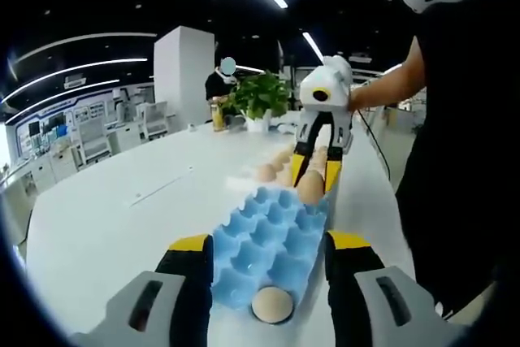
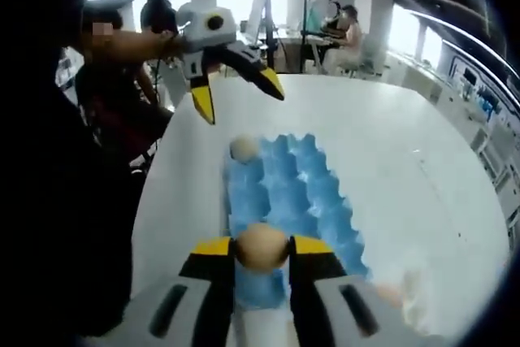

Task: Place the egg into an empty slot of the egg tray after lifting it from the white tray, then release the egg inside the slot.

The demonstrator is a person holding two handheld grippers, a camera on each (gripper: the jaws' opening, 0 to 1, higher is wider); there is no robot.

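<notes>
My right gripper (image 2: 262,247) is shut on a tan egg (image 2: 262,249), held over the near end of the blue egg tray (image 2: 284,193). One more egg (image 2: 243,148) sits in a slot at the tray's far end. In the left gripper view, my left gripper (image 1: 269,241) is open, with its jaws on either side of the blue egg tray (image 1: 272,237) and that seated egg (image 1: 272,305) just ahead of them. Across the tray, the right gripper (image 1: 315,179) holds its egg (image 1: 309,189) low over the far slots. The left gripper (image 2: 238,97) hangs open above the tray's far end.
Several loose eggs (image 1: 272,170) lie beyond the tray, seen blurred as eggs (image 2: 398,294) at the lower right. The white table (image 1: 122,209) stretches left. A potted plant (image 1: 260,95) and a person (image 1: 221,79) are at its far end. The holder's dark sleeve and body (image 1: 455,119) stand right.
</notes>
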